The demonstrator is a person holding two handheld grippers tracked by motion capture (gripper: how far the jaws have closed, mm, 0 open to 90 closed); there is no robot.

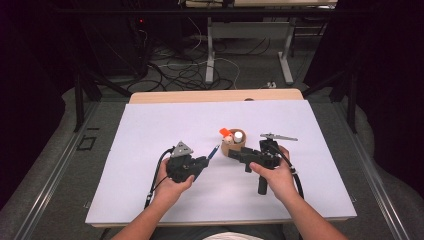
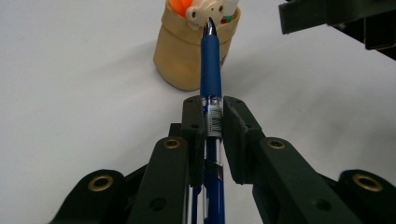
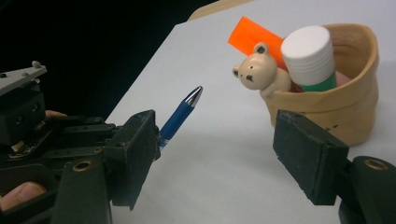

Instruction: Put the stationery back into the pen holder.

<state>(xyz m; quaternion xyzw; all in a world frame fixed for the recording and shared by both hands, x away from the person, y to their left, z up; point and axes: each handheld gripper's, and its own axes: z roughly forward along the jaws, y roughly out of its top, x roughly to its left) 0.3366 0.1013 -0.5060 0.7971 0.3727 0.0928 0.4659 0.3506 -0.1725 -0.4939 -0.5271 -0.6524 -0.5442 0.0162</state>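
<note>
Low in the left gripper view, the left tool (image 2: pixel 213 135) pinches a blue pen (image 2: pixel 211 70) by its barrel, tip aimed at the tan holder (image 2: pixel 187 60) at top centre, apparently to drop it in. In the high view, the right tool (image 1: pixel 235 156), jaws wide and empty, waits beside that holder mid-frame on the white bench (image 1: pixel 150 130), likely to steady it.
</note>
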